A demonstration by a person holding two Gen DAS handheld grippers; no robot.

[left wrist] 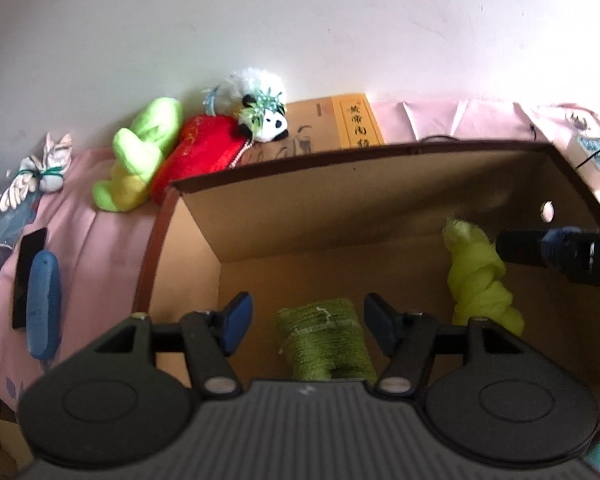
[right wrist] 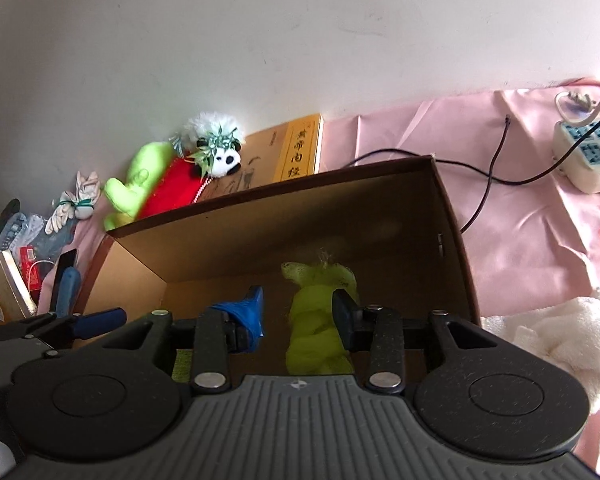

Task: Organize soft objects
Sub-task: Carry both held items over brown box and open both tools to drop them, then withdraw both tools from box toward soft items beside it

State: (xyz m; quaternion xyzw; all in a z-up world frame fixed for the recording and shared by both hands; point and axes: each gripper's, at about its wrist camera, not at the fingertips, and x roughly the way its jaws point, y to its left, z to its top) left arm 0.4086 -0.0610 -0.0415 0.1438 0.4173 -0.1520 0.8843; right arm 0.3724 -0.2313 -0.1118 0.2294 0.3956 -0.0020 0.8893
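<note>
Inside the cardboard box (left wrist: pixel 380 184), your left gripper (left wrist: pixel 308 326) is hanging open over the green knitted piece (left wrist: pixel 324 340) at lower centre, while your right gripper (right wrist: pixel 298 316) is pinching the yellow-green twisted cloth (right wrist: pixel 316 332).

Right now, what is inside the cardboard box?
Inside the cardboard box lie a dark green knitted roll and a twisted yellow-green cloth. Both grippers cover the box's near floor, so anything there stays unseen.
</note>
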